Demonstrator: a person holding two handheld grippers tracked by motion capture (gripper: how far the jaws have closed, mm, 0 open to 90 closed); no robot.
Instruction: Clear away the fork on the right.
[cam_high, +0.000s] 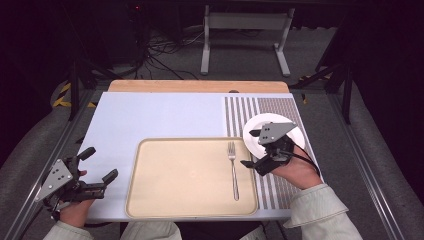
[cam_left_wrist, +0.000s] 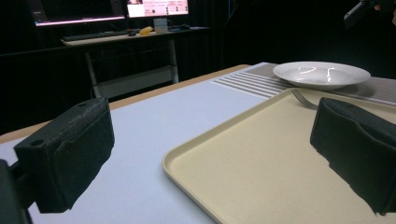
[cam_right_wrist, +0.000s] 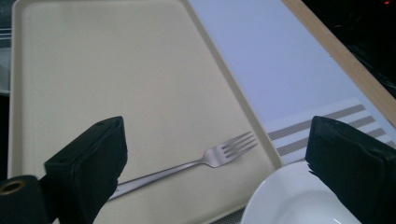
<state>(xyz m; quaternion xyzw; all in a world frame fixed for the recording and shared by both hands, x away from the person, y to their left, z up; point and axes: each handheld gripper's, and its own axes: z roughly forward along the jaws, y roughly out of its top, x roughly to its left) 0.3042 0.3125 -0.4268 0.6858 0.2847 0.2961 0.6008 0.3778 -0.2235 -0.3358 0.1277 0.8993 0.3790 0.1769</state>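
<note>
Silver 4-tined fork (cam_high: 233, 170) flat on beige tray (cam_high: 165, 200); both grippers' jaws wide, empty.

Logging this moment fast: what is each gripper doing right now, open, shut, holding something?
Left gripper: open, holding nothing.
Right gripper: open, holding nothing, above the plate.
</note>
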